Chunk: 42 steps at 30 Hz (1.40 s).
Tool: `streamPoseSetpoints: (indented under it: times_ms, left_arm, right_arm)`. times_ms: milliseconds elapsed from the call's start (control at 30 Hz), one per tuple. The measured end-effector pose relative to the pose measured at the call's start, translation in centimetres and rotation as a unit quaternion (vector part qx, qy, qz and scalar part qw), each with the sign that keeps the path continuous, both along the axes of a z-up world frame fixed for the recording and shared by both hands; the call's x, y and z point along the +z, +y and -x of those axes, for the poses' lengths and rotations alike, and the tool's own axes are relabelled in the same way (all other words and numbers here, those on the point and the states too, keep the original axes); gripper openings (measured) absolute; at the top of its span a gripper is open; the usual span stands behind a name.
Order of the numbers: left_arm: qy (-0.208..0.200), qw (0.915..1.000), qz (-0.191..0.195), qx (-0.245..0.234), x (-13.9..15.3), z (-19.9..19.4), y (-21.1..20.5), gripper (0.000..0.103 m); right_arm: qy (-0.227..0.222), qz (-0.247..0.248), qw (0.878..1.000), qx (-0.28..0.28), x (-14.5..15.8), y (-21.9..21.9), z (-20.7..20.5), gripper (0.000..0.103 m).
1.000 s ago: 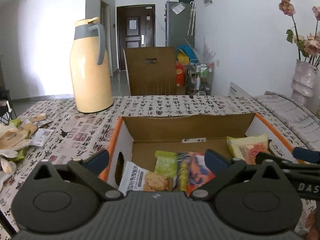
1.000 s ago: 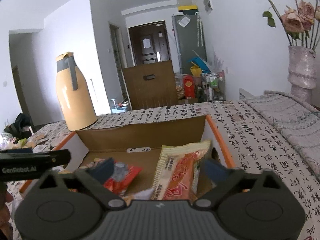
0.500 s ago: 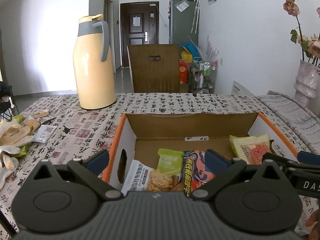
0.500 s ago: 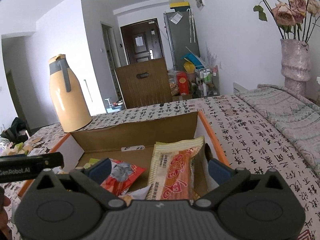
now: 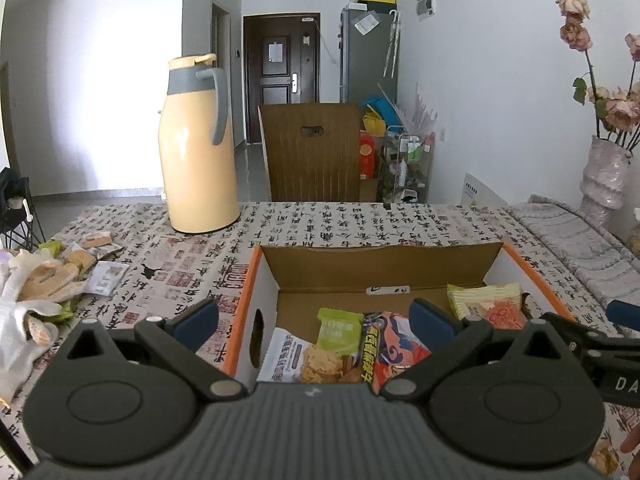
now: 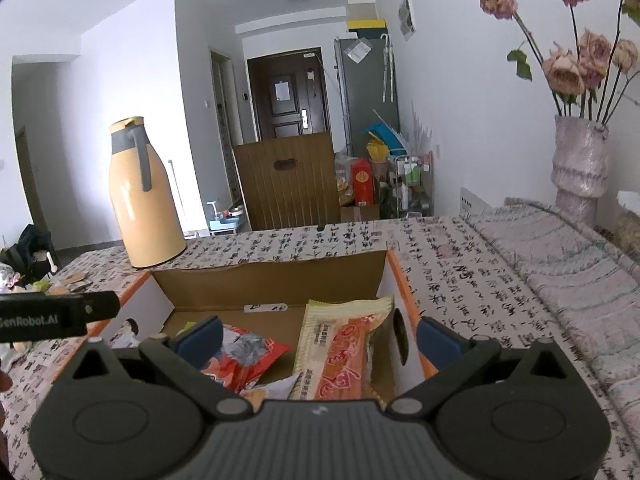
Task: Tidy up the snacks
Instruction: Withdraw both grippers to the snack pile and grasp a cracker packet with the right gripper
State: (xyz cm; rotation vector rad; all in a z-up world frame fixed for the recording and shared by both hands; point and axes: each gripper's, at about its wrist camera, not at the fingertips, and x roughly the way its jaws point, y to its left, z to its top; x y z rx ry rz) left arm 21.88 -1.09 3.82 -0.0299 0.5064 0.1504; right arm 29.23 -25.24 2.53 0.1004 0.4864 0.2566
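An open cardboard box (image 5: 384,258) with orange edges sits on the patterned tablecloth. Inside lie a white cracker packet (image 5: 298,354), a small green packet (image 5: 340,330), a red and blue snack bag (image 5: 390,350) and a yellow and orange packet (image 5: 490,306). My left gripper (image 5: 316,320) hangs open above the box's near left side, holding nothing. In the right wrist view the box (image 6: 272,280) shows the yellow and orange packet (image 6: 344,344) leaning on its right wall and a red bag (image 6: 248,354). My right gripper (image 6: 318,336) is open and empty over them.
A tall cream thermos jug (image 5: 198,152) stands at the back left of the table. Loose snack packets (image 5: 90,246) and white work gloves (image 5: 32,292) lie at the left edge. A vase of dried roses (image 6: 580,160) stands far right on a grey cloth (image 6: 568,256). A wooden chair back (image 5: 314,152) is behind the table.
Both grippers have pulled back and risen from the box, so it looks smaller and lower. The snacks inside have not moved. Both stay open.
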Motion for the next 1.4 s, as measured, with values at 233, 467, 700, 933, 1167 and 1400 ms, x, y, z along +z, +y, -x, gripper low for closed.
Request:
streamPoseSetpoints:
  times_ms: [233, 467, 700, 933, 1167, 1400]
  left_arm:
    - [-0.004, 1.0000, 0.003, -0.002, 0.8, 2.7, 0.0, 0.103]
    - [0.001, 0.9999, 0.011, 0.004, 0.4, 5.8, 0.7, 0.103]
    - [0.011, 0.9998, 0.019, 0.002, -0.6, 8.5, 1.2, 0.103]
    - [0.031, 0.9990, 0.030, -0.007, -1.9, 10.7, 1.3, 0.103]
    - [0.066, 0.9970, 0.041, -0.010, -4.3, 12.3, 1.9, 0.103]
    - [0.090, 0.9949, 0.044, -0.013, -6.0, 13.2, 2.5, 0.103]
  right_arm:
    - [-0.007, 0.010, 1.000, -0.001, 0.6, -1.0, 3.0, 0.103]
    - [0.000, 0.017, 1.000, -0.005, -0.4, -2.8, 6.6, 0.103]
    - [0.016, 0.014, 1.000, -0.010, -2.0, -4.2, 10.0, 0.103]
    - [0.038, 0.022, 0.999, -0.015, -3.9, -5.4, 12.5, 0.103]
    - [0.071, 0.016, 0.997, -0.034, -6.4, -6.7, 14.0, 0.103]
    - [0.096, 0.006, 0.994, -0.049, -8.1, -7.7, 14.6, 0.103]
